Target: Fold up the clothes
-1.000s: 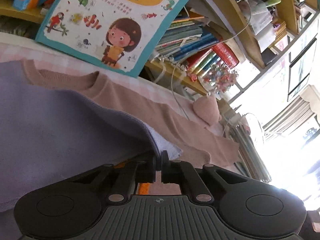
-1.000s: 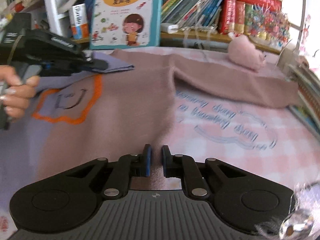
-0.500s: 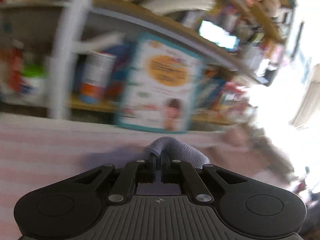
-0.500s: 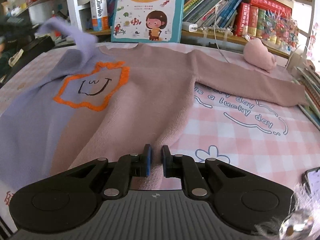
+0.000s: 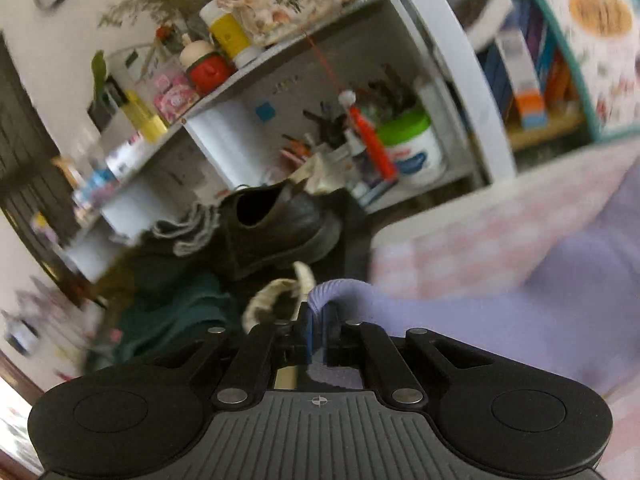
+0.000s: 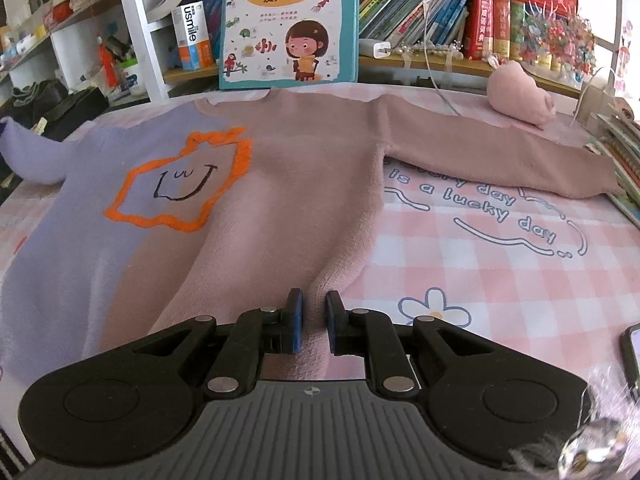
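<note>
A pink and lilac sweater (image 6: 288, 184) with an orange star and a smiley lies face up on the checked cloth. Its pink sleeve (image 6: 500, 152) stretches out to the right. My left gripper (image 5: 318, 330) is shut on the cuff of the lilac sleeve (image 5: 460, 320) and holds it out past the table's left edge; that sleeve also shows in the right wrist view (image 6: 32, 152). My right gripper (image 6: 313, 322) holds the pink hem (image 6: 316, 340) between its pads with a narrow gap showing.
A children's book (image 6: 288, 20) leans on the bookshelf behind the sweater. A pink plush toy (image 6: 520, 92) lies at the back right. A phone (image 6: 632, 352) lies at the right edge. A black shoe (image 5: 276, 224) and white shelves (image 5: 240, 140) stand left of the table.
My left gripper has swung the lilac sleeve from across the sweater's body out to the left, baring the star. The right gripper has stayed on the hem.
</note>
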Available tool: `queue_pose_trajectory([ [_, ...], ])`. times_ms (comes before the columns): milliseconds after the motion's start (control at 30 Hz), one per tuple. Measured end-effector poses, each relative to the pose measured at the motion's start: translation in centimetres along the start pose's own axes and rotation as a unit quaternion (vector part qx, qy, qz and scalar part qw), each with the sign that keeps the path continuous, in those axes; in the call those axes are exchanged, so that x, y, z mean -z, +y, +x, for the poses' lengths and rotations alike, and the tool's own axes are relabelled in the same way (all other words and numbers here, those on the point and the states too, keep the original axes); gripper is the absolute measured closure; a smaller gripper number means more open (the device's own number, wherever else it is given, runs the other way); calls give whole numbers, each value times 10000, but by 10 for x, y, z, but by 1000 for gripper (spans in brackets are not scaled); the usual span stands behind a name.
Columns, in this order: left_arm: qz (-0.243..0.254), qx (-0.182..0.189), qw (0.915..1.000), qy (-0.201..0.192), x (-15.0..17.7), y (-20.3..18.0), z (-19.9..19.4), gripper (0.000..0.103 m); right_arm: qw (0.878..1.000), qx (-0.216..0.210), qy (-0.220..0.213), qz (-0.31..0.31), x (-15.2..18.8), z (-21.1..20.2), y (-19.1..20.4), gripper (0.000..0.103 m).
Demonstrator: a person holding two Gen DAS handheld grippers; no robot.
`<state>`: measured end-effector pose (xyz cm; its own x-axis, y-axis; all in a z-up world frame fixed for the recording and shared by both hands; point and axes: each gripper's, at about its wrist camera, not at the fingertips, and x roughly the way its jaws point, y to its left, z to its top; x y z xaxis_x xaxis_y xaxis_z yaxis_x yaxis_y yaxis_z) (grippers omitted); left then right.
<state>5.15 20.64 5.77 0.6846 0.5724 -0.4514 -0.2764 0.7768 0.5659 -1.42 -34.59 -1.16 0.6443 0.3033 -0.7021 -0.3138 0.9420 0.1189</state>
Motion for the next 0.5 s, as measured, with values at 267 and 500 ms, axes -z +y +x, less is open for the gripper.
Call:
queue_pose_trajectory([
  [267, -394, -371, 9979, 365, 7, 21, 13, 87, 10000, 7, -23, 33, 0, 2, -1, 90],
  [500, -1331, 589, 9893, -96, 19, 30, -38, 70, 9999, -53, 96, -12, -4, 3, -4, 90],
])
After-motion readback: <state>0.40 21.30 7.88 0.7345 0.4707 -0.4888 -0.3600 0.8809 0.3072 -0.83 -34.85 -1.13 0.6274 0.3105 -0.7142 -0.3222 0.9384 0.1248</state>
